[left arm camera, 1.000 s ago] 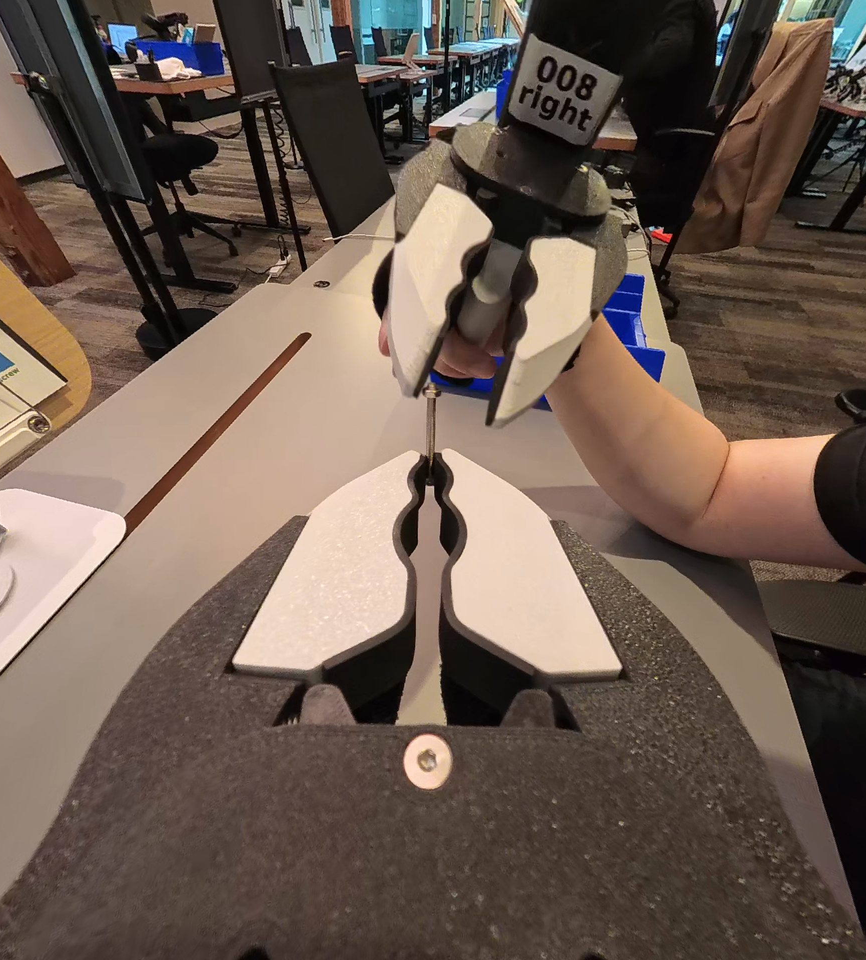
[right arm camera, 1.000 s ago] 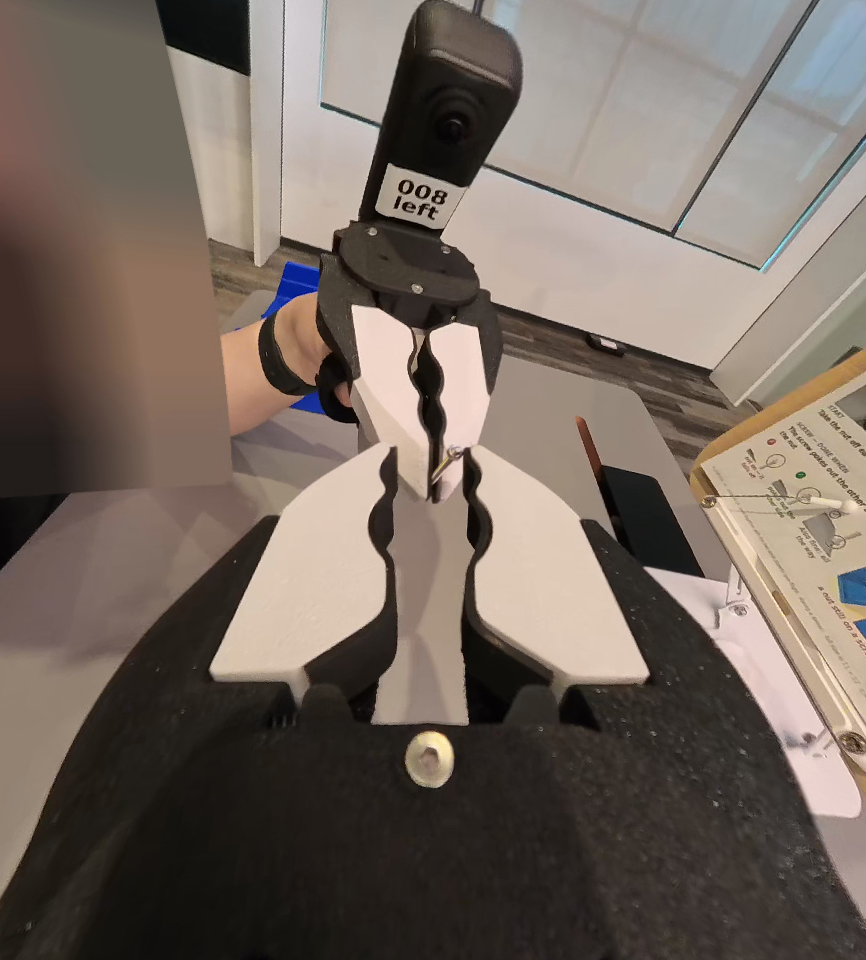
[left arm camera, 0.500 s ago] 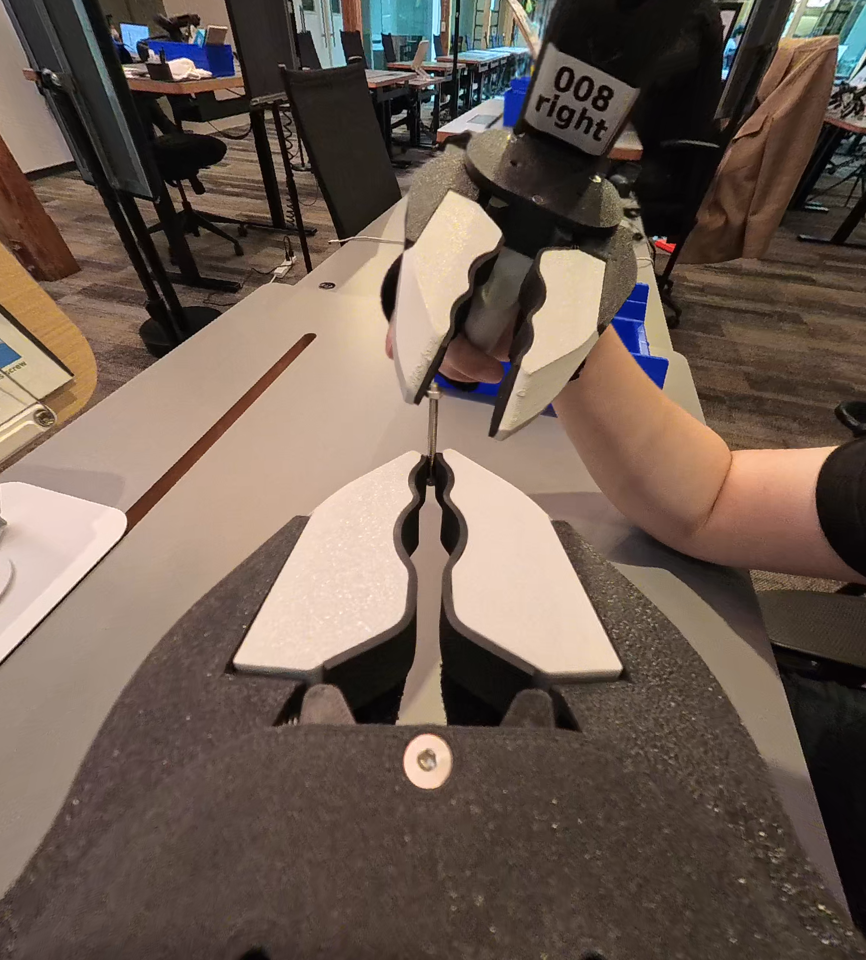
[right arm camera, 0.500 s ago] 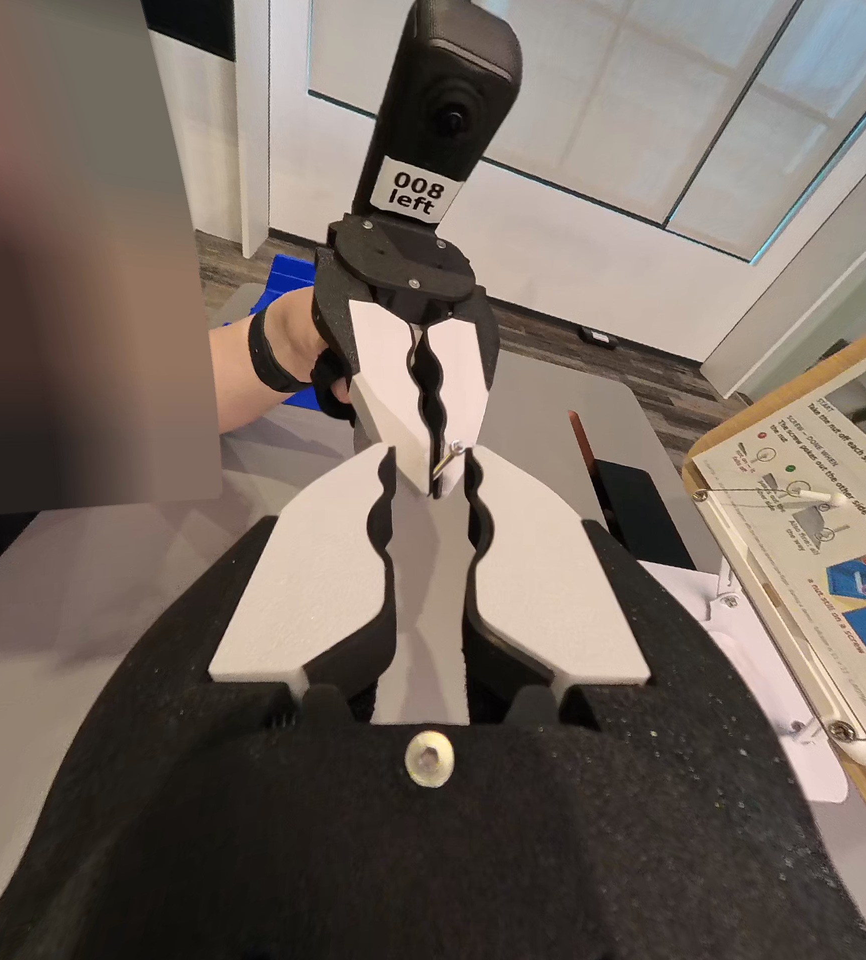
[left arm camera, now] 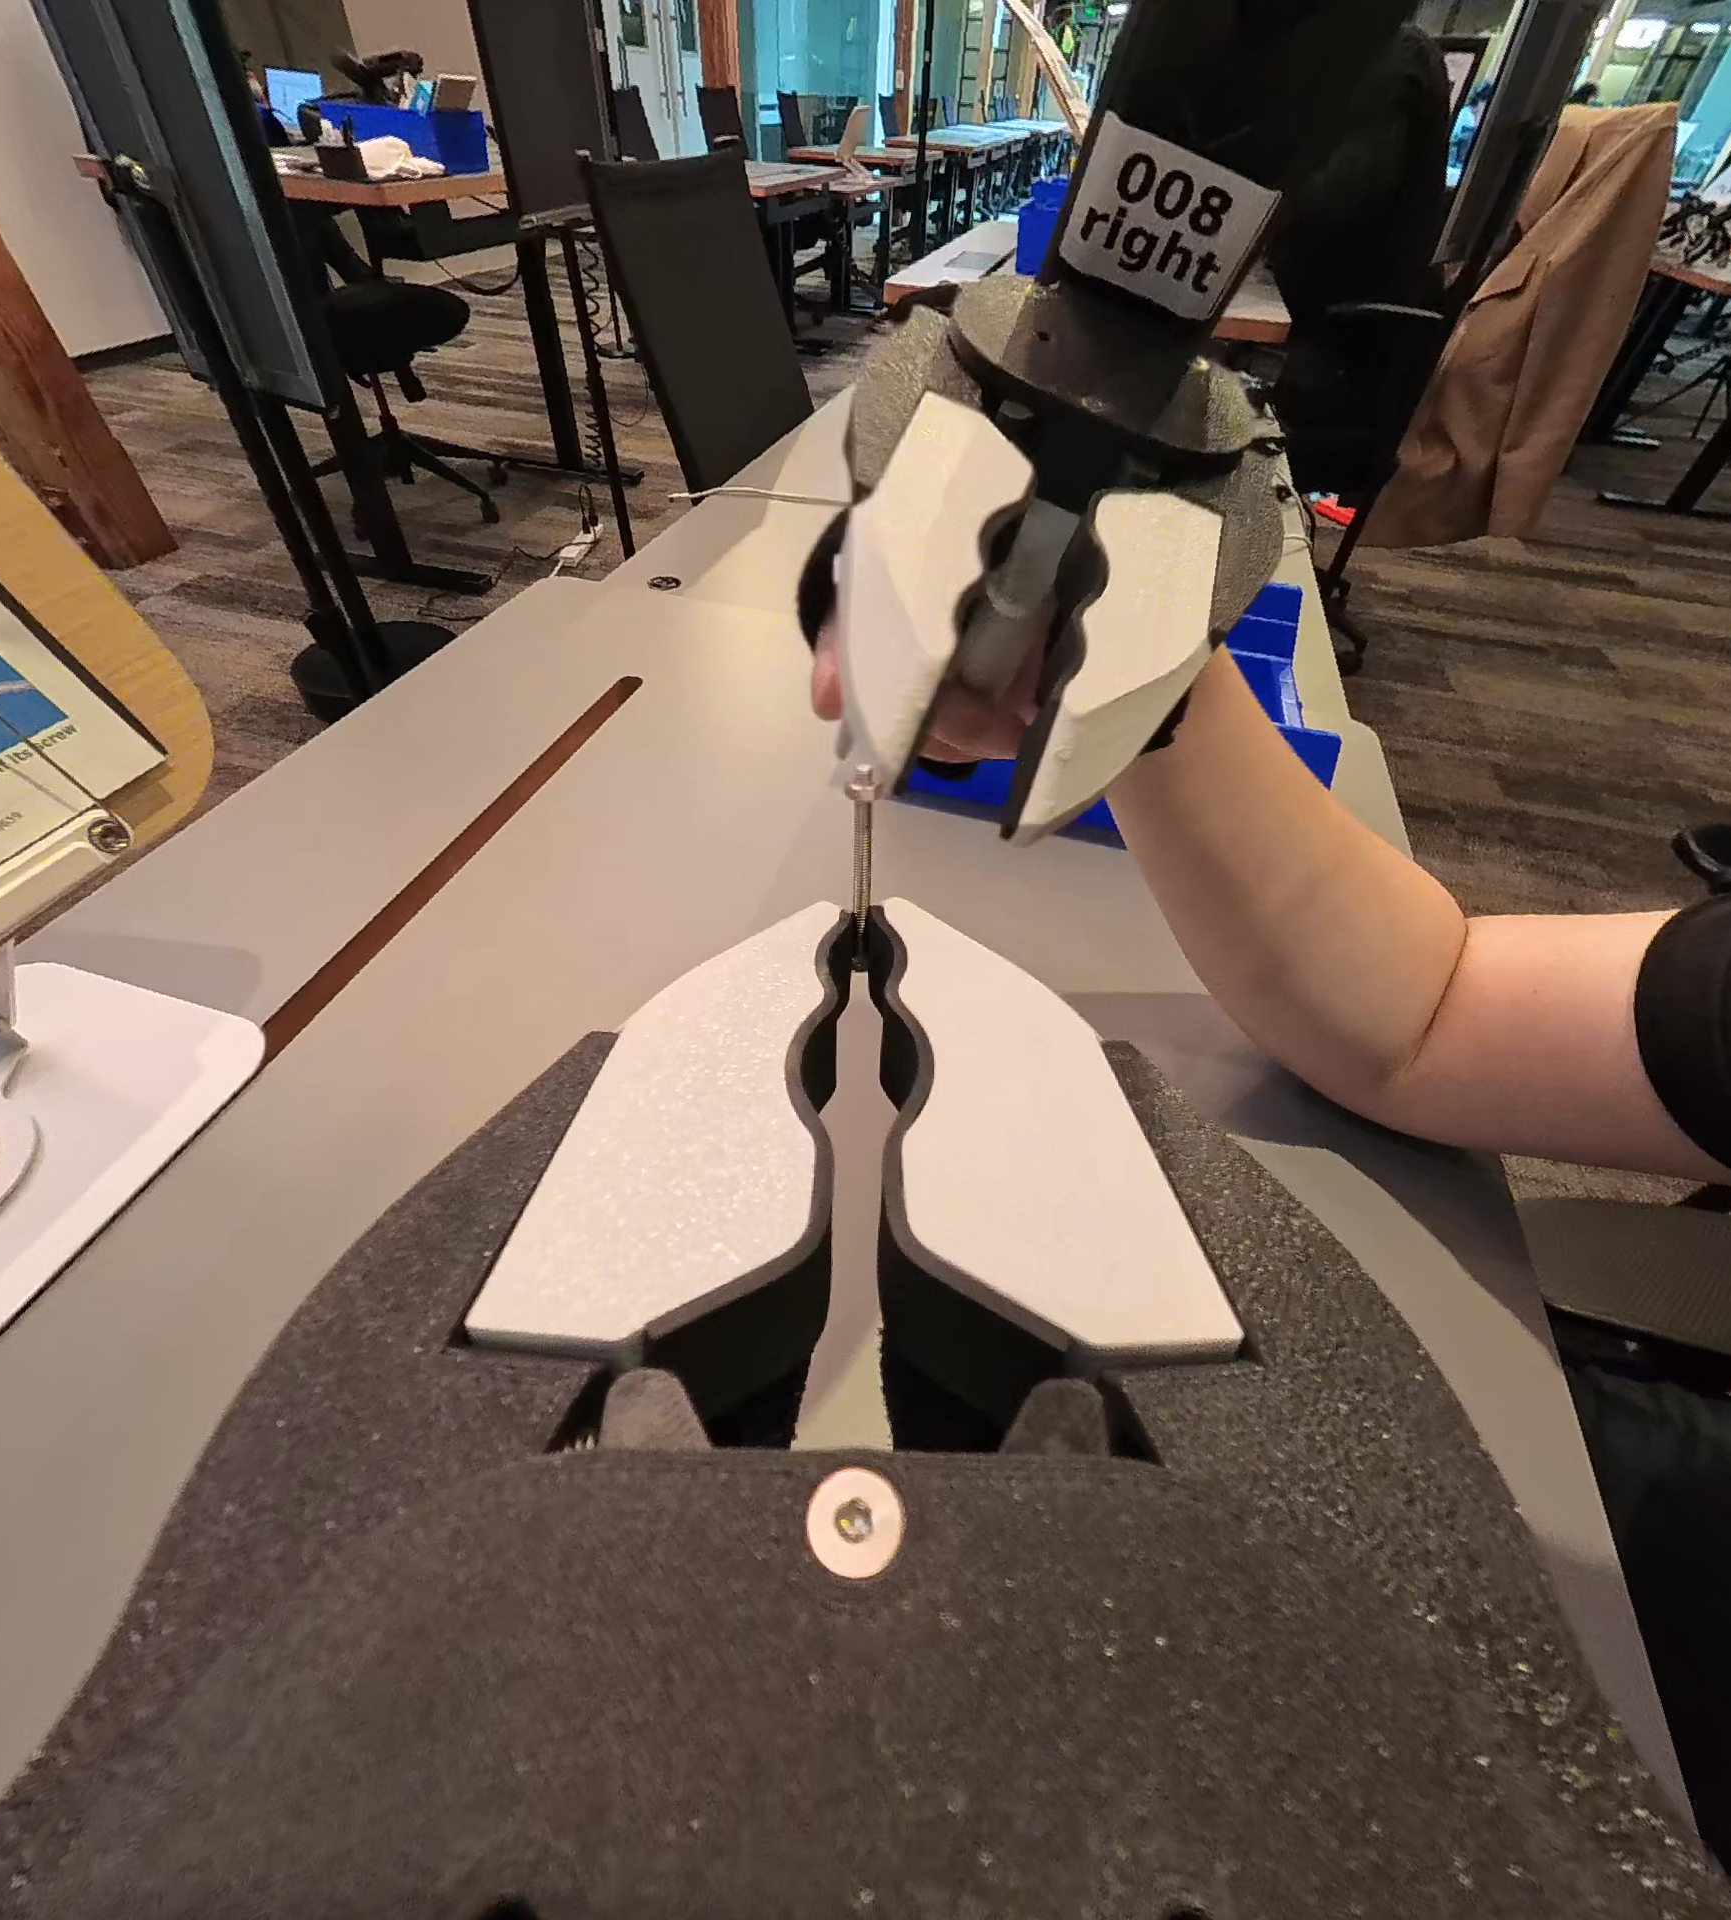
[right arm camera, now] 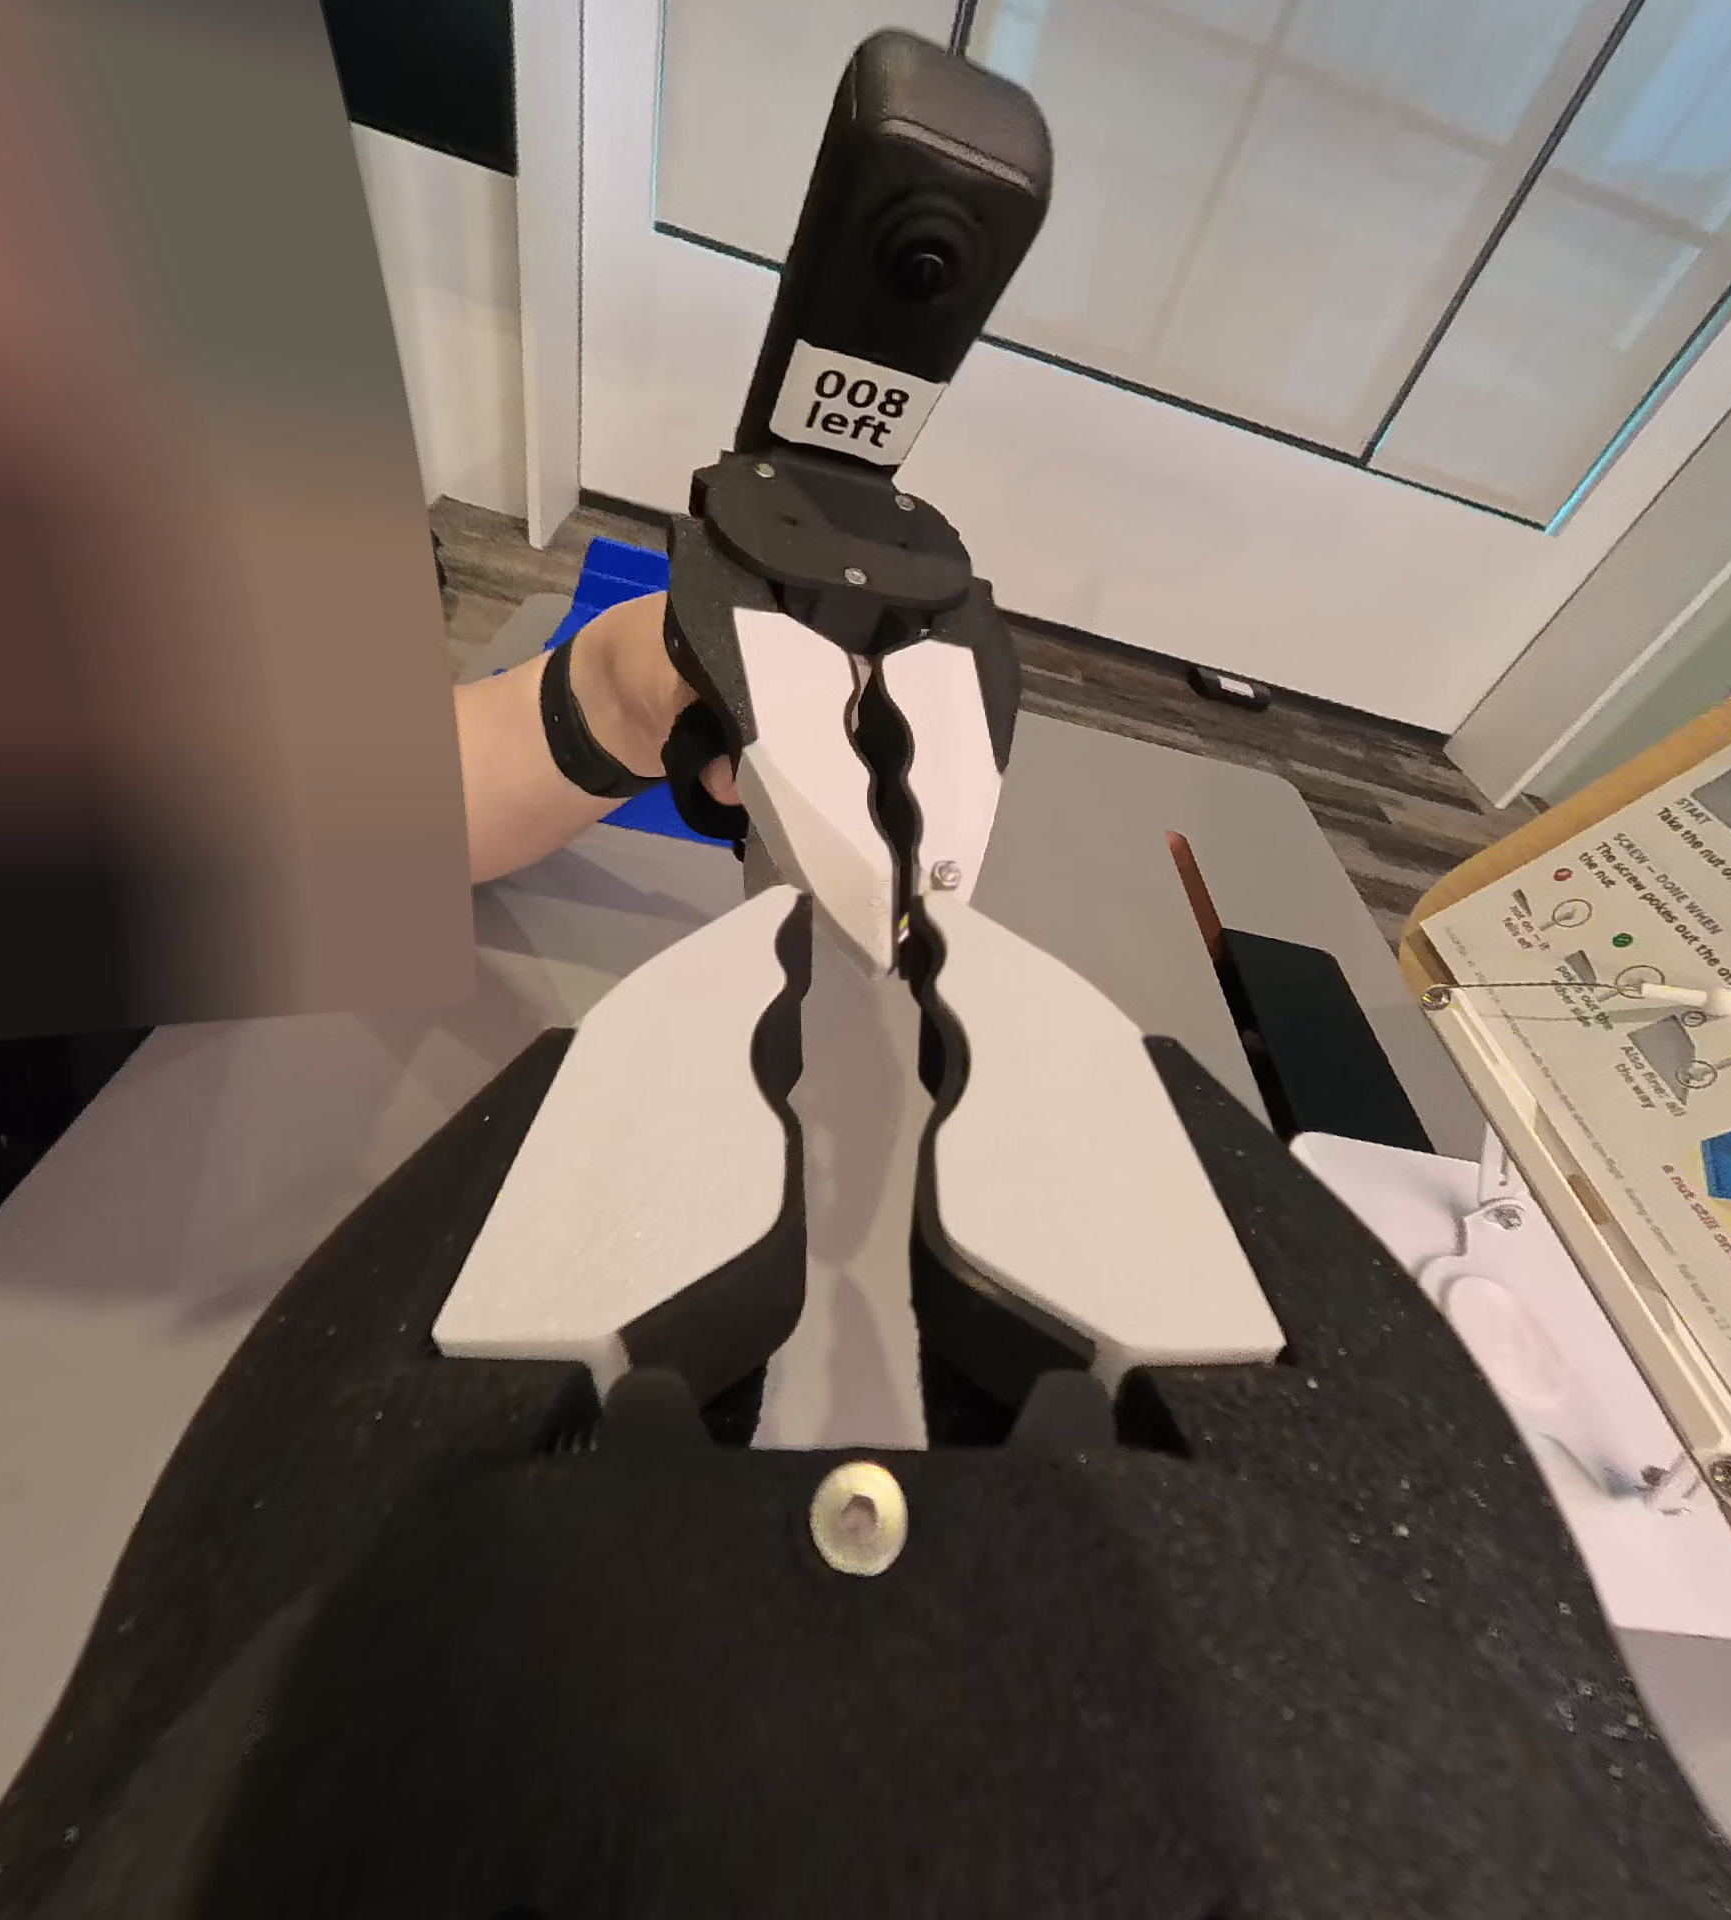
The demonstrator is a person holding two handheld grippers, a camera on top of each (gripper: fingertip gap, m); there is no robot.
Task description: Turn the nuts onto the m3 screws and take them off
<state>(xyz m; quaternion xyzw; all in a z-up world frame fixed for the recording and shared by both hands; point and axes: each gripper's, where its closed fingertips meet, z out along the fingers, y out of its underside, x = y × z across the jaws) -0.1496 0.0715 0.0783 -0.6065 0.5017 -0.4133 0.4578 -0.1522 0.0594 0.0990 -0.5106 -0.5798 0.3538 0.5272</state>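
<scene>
The left gripper [left arm camera: 861, 914] pinches a thin threaded steel screw [left arm camera: 859, 847] upright at its fingertips, a small nut [left arm camera: 862, 790] seemingly near its top. The right gripper [left arm camera: 928, 795], grainy white fingers parted, holds nothing, one tip beside the nut.

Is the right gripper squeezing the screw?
No, the right gripper is open beside the nut end, while the left gripper pinches the screw at its bottom.

Left gripper [right arm camera: 894, 940] pinches a nutted screw [right arm camera: 928, 894]; right gripper [right arm camera: 866, 925] gapes.
</scene>
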